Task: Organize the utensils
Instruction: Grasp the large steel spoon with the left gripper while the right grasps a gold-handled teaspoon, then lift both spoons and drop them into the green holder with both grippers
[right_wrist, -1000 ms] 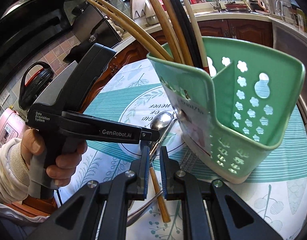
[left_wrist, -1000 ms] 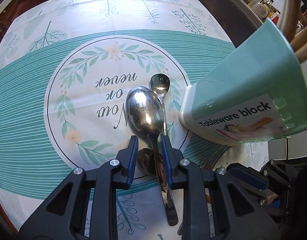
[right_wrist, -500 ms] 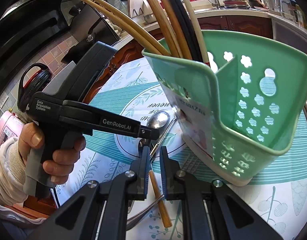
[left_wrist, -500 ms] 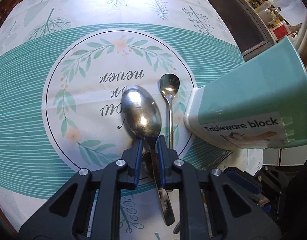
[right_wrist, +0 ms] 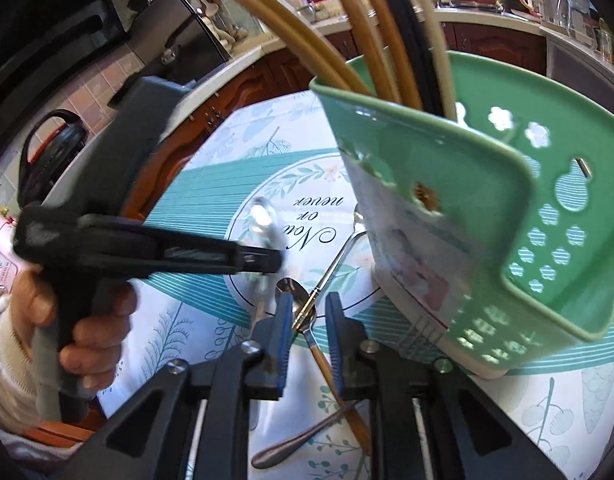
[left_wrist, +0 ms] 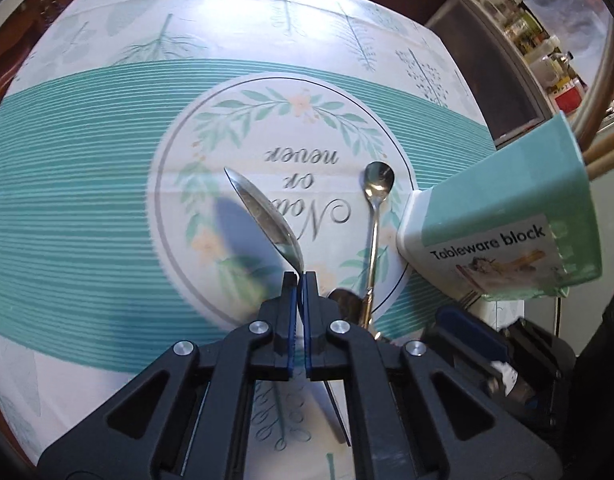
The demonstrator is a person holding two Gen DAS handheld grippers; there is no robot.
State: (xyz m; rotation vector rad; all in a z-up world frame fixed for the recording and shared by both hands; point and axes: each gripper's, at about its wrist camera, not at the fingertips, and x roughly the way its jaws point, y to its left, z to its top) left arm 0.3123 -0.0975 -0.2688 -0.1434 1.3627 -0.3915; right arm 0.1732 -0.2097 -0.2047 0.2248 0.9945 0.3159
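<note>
The big spoon is in your left claw, which is clamped tight on its neck; the bowl tilts up and away to the left, clear of the cloth, and the handle runs out beneath the claw. From the right wrist that same spoon is only a blurred gleam at the tip of the left claw, with your hand wrapped round the grip.

Just right of it, a small spoon lies flat on the counter, bowl away from you, close beside the green holder. The left view shows the holder's solid labelled side; the right view shows its open top, divider and flower-shaped holes, with chopsticks standing in the far compartment.

Your right claw is spread open over a spoon with a wooden handle, touching nothing. Only this view shows that handle, and another metal handle crossing under it; the left view catches just the bowl.
</note>
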